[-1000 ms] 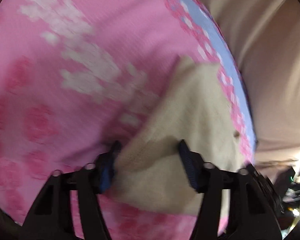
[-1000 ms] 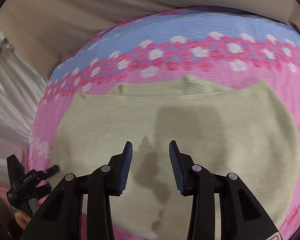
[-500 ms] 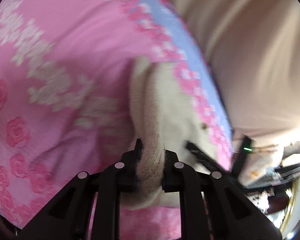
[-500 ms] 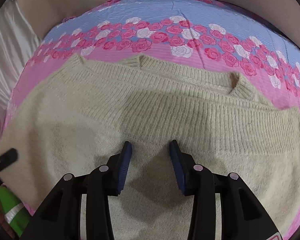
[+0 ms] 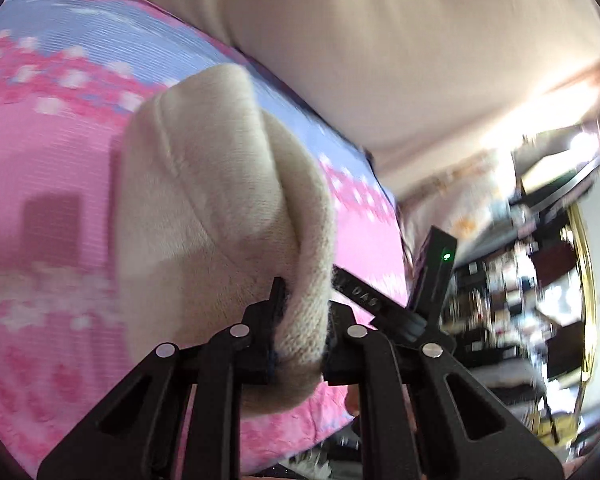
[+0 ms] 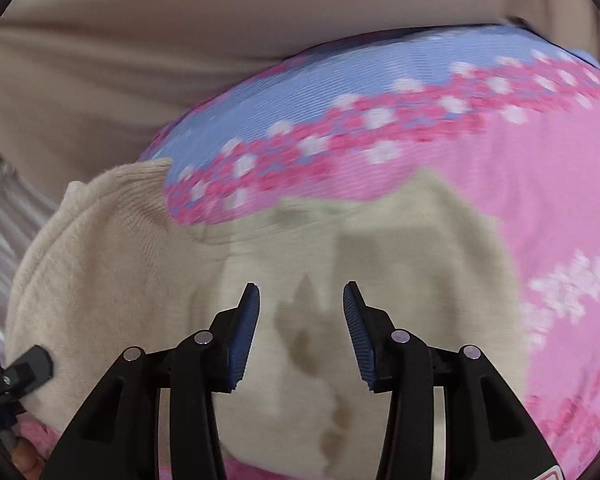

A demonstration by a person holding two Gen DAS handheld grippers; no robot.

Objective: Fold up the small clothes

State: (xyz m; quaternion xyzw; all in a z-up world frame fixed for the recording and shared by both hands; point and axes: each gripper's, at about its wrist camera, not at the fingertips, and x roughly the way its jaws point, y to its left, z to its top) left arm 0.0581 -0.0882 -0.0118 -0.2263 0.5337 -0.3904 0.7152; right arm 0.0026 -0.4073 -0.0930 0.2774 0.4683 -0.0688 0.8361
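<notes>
- The left gripper (image 5: 300, 320) is clamped on a bunched edge of the cream knit sweater (image 5: 220, 208); its jaws have just been closing, and only the thickness of the knit is left between them.
- By this grip a flap of the sweater is held raised off the pink floral bedspread (image 5: 48, 152), judged to be so that it can be carried across as a fold.
- The right gripper (image 6: 300, 320) is held above the flat part of the sweater (image 6: 340, 248) at lower centre of its frame. Its jaws have just been opening a little, stand partly apart, and nothing is gripped between them.
- This gripper is judged to be placed to steady the flat part, or to be pulling clear.
- Shown only in the left wrist view: the pinch itself and a cluttered room at right.
- Shown only in the right wrist view: the sweater's spread body, the lifted portion at left of frame and the blue border band (image 6: 300, 92) of the bedspread across the upper frame.
</notes>
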